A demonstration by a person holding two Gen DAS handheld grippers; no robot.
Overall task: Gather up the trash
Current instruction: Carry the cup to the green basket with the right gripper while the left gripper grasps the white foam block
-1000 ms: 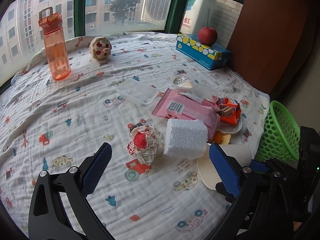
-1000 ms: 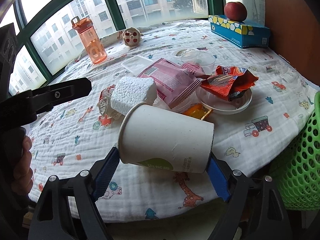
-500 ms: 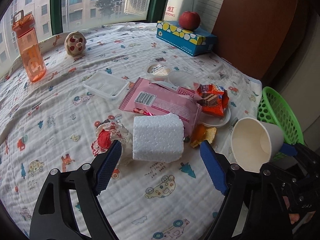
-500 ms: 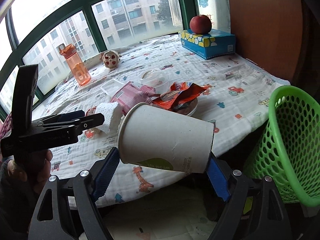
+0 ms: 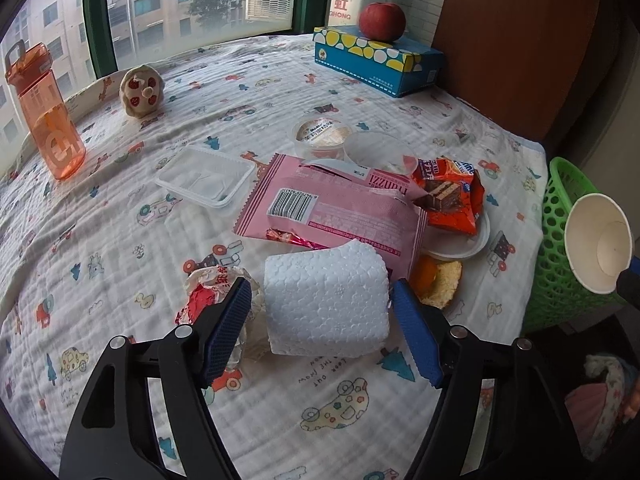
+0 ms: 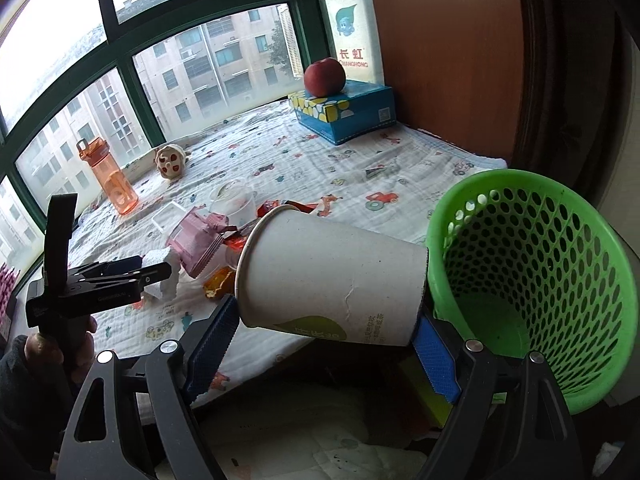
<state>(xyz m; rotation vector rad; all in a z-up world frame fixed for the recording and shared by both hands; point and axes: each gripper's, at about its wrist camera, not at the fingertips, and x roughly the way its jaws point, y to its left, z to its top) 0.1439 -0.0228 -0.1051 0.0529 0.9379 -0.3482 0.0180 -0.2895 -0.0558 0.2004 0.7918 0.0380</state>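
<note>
A white foam block (image 5: pixel 326 300) lies on the patterned cloth between the blue pads of my left gripper (image 5: pixel 322 320). Its jaws are closing on the block, with a thin gap still showing on the left side. A crumpled red and white wrapper (image 5: pixel 208 292) sits just left of the block. Behind it lie a pink packet (image 5: pixel 336 208) and an orange snack wrapper (image 5: pixel 452 196). My right gripper (image 6: pixel 324 336) is shut on a white paper cup (image 6: pixel 332 276), held on its side off the cloth's edge, beside the rim of the green basket (image 6: pixel 532 280).
An orange bottle (image 5: pixel 44 112), a plush toy (image 5: pixel 142 90) and a blue tissue box (image 5: pixel 376 60) with an apple (image 5: pixel 382 22) stand at the back. A clear tray (image 5: pixel 204 178), a yoghurt tub (image 5: pixel 322 134), a white dish (image 5: pixel 464 246) and orange peel (image 5: pixel 436 280) lie nearby. A wooden panel stands on the right.
My left gripper has come forward and down over the foam block and its jaws have narrowed around it. The right gripper has carried the cup off the cloth to the basket.
</note>
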